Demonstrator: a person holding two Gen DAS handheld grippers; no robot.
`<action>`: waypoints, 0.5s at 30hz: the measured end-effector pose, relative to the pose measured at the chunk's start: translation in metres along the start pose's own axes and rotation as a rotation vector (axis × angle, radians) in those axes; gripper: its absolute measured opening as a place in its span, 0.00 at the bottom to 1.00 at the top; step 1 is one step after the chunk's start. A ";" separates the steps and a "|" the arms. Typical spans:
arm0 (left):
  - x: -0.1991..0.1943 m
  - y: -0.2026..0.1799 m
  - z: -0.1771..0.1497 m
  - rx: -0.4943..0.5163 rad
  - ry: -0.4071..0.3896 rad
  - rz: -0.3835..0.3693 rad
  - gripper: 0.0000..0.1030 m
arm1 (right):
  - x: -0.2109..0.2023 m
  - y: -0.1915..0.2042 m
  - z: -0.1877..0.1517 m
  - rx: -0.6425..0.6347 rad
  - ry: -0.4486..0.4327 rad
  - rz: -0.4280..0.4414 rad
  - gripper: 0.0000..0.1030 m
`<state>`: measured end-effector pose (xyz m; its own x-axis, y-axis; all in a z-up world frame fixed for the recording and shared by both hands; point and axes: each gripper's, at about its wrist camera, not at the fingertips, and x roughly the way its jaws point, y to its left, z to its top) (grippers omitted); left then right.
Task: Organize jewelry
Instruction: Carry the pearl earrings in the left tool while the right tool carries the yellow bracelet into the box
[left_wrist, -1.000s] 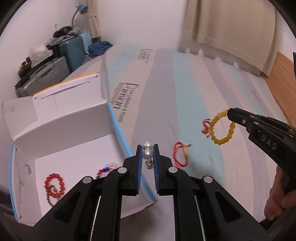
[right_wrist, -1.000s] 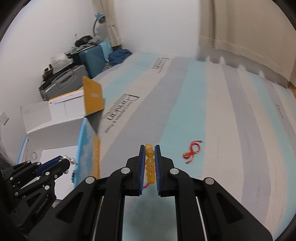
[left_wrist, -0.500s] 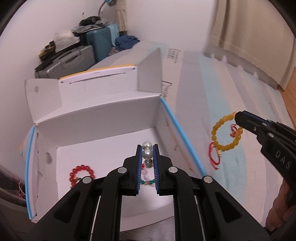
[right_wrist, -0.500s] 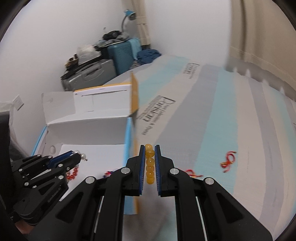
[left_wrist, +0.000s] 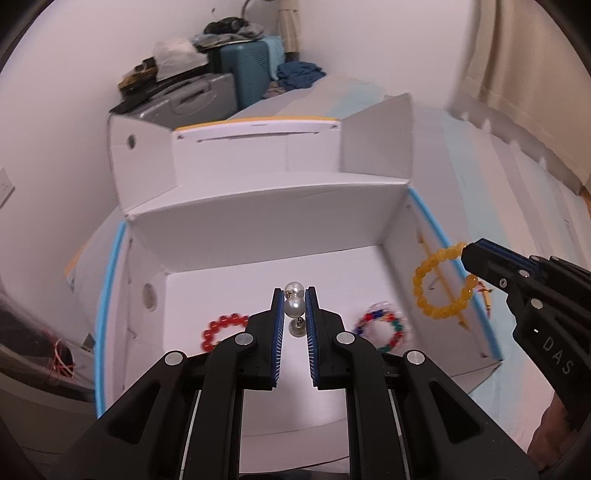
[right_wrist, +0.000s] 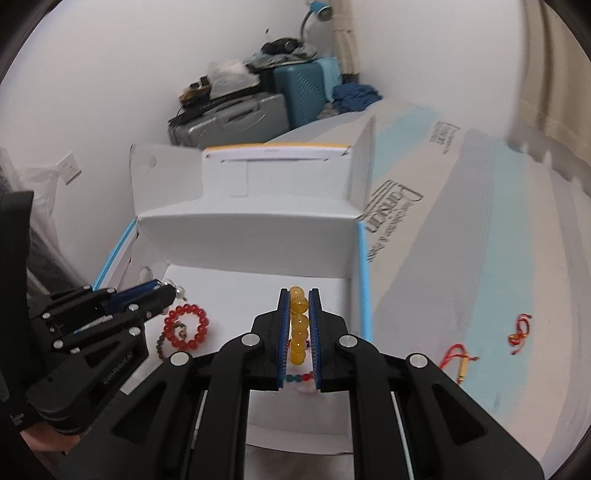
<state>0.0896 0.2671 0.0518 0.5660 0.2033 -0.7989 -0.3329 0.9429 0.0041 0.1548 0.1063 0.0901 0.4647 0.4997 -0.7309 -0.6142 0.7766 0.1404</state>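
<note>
My left gripper is shut on a pearl earring and holds it above the floor of the open white box. My right gripper is shut on a yellow bead bracelet, which hangs over the box's right wall in the left wrist view. A red bead bracelet and a multicolour bead bracelet lie in the box. The left gripper also shows in the right wrist view, above the red bracelet.
The box sits on a striped blue and grey mattress. Two red cord pieces lie on it right of the box. Suitcases and clutter stand at the far wall. A curtain hangs at the right.
Both grippers have moved left from over the mattress to the box, carrying the earring and the yellow bracelet. The box now fills both views.
</note>
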 end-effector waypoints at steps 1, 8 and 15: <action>0.003 0.006 -0.002 -0.007 0.009 0.007 0.11 | 0.003 0.002 0.000 -0.001 0.006 0.005 0.09; 0.032 0.031 -0.012 -0.047 0.086 0.023 0.11 | 0.035 0.018 -0.008 -0.024 0.085 0.024 0.09; 0.054 0.045 -0.019 -0.075 0.147 0.041 0.11 | 0.062 0.021 -0.018 -0.039 0.157 0.020 0.09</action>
<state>0.0906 0.3156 -0.0027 0.4367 0.1950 -0.8782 -0.4116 0.9114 -0.0023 0.1596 0.1464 0.0357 0.3489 0.4462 -0.8241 -0.6481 0.7501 0.1318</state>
